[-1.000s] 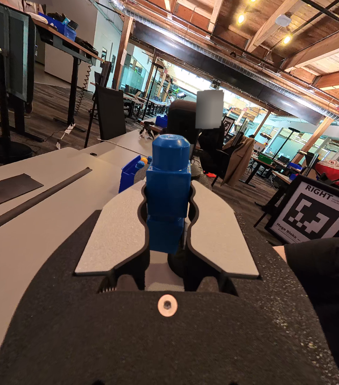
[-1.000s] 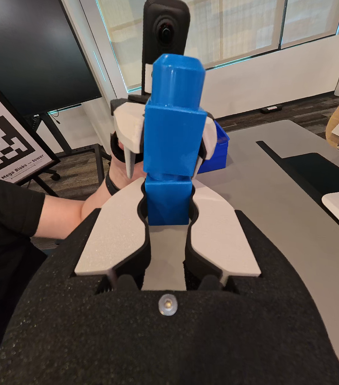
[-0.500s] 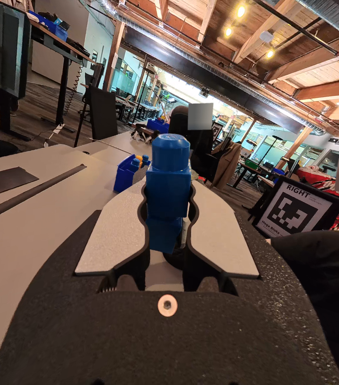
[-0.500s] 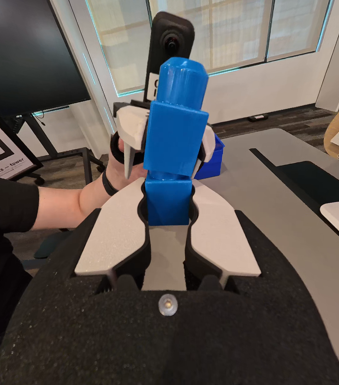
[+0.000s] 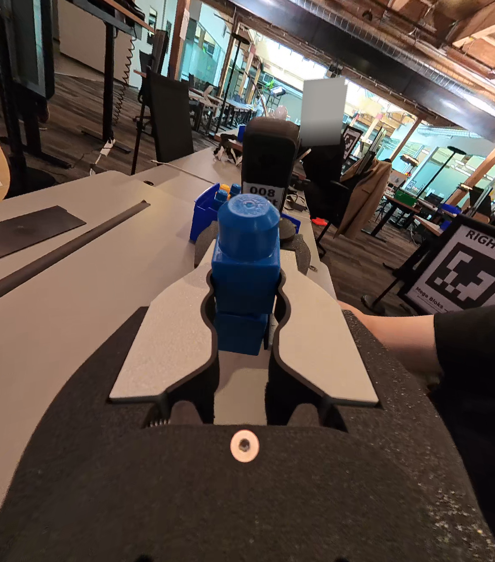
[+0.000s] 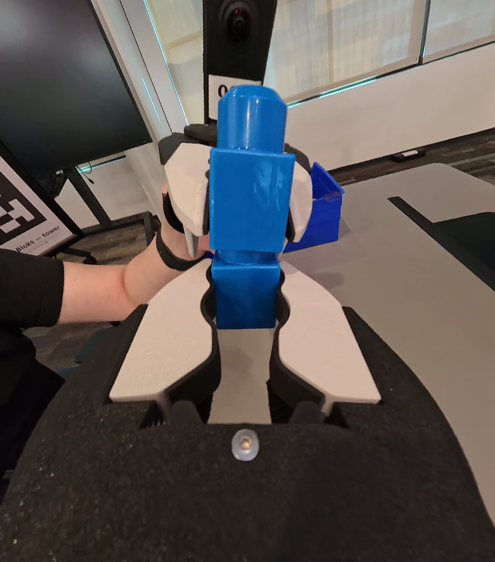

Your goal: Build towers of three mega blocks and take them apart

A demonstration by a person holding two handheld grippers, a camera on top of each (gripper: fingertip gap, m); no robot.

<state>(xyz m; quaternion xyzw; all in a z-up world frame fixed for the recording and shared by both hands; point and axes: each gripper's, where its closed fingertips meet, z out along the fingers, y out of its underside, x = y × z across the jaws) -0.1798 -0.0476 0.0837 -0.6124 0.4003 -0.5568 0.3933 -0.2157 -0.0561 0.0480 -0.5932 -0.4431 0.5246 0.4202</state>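
Blue block stack (image 6: pixel 247 231) upright, upper block clamped in left tool (image 5: pixel 244 292), lower in right tool (image 6: pixel 244 298)

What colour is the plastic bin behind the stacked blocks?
Blue plastic bin, clearest in the right wrist view.

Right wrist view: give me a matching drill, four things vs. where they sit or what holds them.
Things:
1. upper blue block
2. lower blue block
3. blue bin
4. black wristband

Places:
A. on the grey table, behind the stack
B. clamped in the right tool
C. on the wrist behind the left tool
D. clamped in the left tool

Pairs: 1-D, 2-B, 3-A, 4-C
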